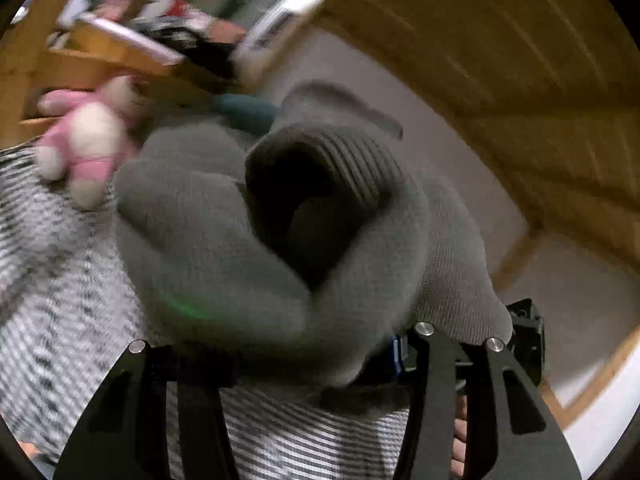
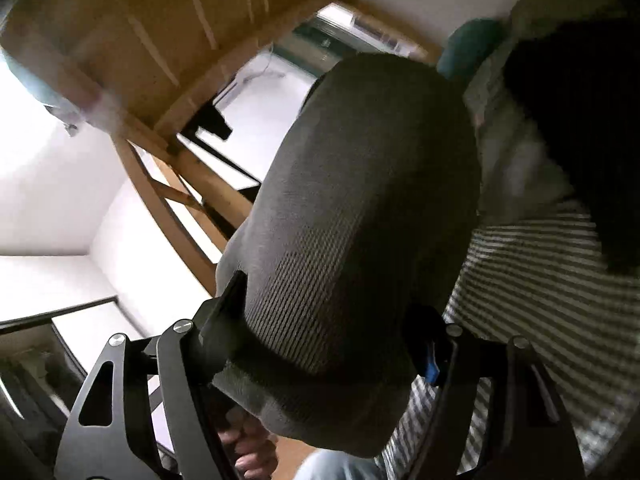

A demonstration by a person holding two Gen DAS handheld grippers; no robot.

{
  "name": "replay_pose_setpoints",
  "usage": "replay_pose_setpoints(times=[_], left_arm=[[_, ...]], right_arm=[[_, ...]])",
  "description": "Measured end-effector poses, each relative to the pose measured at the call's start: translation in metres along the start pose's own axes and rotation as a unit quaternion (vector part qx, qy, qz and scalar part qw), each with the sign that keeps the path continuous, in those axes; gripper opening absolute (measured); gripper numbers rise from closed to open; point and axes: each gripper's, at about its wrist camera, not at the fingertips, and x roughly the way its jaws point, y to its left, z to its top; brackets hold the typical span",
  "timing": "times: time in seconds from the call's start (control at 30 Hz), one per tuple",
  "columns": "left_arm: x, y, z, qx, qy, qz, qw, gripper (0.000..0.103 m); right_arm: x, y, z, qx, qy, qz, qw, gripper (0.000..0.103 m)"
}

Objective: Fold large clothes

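Observation:
A grey knitted sweater (image 1: 224, 248) fills the left wrist view, bunched over my left gripper (image 1: 316, 364), which is shut on its fabric. A ribbed opening (image 1: 320, 184) of the sweater faces the camera. In the right wrist view the same grey sweater (image 2: 352, 208) drapes over my right gripper (image 2: 320, 360), which is shut on its ribbed part. The fingertips of both grippers are hidden by the cloth. Both views are tilted and blurred, with the sweater lifted above the striped bed cover (image 1: 60, 280).
A pink plush toy (image 1: 92, 136) lies at the left on the striped cover (image 2: 540, 288). A teal cushion (image 1: 244, 112) sits behind the sweater. Wooden bed frame beams (image 2: 192, 200) and slats (image 1: 500, 60) are overhead. A dark garment (image 2: 580, 120) lies at the right.

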Motion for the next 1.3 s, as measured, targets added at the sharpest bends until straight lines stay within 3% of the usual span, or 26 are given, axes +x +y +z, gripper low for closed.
replay_pose_setpoints(times=[0.07,0.17,0.23,0.27,0.37,0.43,0.53,0.63,0.73,0.77,0.8,0.83,0.93,1.0,1.07,1.13,1.23,1.3], left_arm=[[0.020,0.032,0.008,-0.017,0.004,0.044,0.9989,0.050],[0.046,0.112,0.002,-0.064,0.041,0.115,0.9904,0.050],[0.067,0.166,-0.017,-0.117,0.097,0.159,0.9756,0.050],[0.068,0.183,-0.031,-0.137,0.118,0.156,0.9710,0.053],[0.065,0.184,-0.035,-0.131,0.111,0.156,0.9727,0.065],[0.065,0.185,-0.034,-0.146,0.118,0.170,0.9674,0.078],[0.057,0.182,-0.047,-0.162,0.128,0.183,0.9612,0.091],[0.027,0.139,-0.049,-0.085,0.148,0.226,0.9592,0.095],[0.021,0.101,-0.050,0.023,0.174,0.251,0.9520,0.096],[0.025,0.094,-0.048,0.060,0.185,0.265,0.9443,0.096],[0.023,0.077,-0.054,0.101,0.195,0.274,0.9361,0.096],[0.017,0.066,-0.062,0.119,0.196,0.275,0.9337,0.096],[-0.002,0.031,-0.068,0.145,0.197,0.256,0.9352,0.096],[-0.021,0.005,-0.076,0.169,0.191,0.239,0.9369,0.096],[-0.014,0.002,-0.070,0.182,0.188,0.234,0.9364,0.096],[-0.031,-0.010,-0.071,0.195,0.186,0.227,0.9360,0.096],[-0.046,-0.015,-0.076,0.212,0.186,0.231,0.9312,0.096],[-0.057,-0.013,-0.079,0.222,0.190,0.232,0.9276,0.096]], right_arm=[[0.049,-0.023,0.002,0.018,0.032,-0.003,0.999,0.069],[0.117,-0.088,-0.014,0.074,0.101,-0.033,0.992,0.069],[0.151,-0.135,-0.035,0.115,0.151,-0.087,0.978,0.069],[0.157,-0.150,-0.048,0.120,0.163,-0.109,0.973,0.070],[0.148,-0.160,-0.054,0.132,0.147,-0.082,0.977,0.076],[0.144,-0.160,-0.055,0.134,0.147,-0.101,0.975,0.092],[0.128,-0.133,-0.052,0.080,0.140,-0.151,0.975,0.100],[0.117,-0.089,-0.049,-0.018,0.148,-0.251,0.956,0.100],[0.097,-0.060,-0.066,-0.069,0.188,-0.333,0.921,0.100],[0.091,-0.049,-0.079,-0.083,0.212,-0.378,0.898,0.100],[0.088,-0.043,-0.085,-0.083,0.222,-0.393,0.888,0.100],[0.089,-0.036,-0.092,-0.082,0.234,-0.411,0.877,0.100],[0.074,-0.007,-0.121,-0.114,0.244,-0.442,0.856,0.100],[0.065,0.013,-0.137,-0.127,0.245,-0.446,0.851,0.100],[0.054,0.032,-0.149,-0.128,0.240,-0.450,0.851,0.100],[0.051,0.049,-0.158,-0.136,0.232,-0.462,0.845,0.100],[0.043,0.068,-0.169,-0.126,0.223,-0.501,0.827,0.100],[0.037,0.081,-0.172,-0.125,0.203,-0.500,0.832,0.100]])
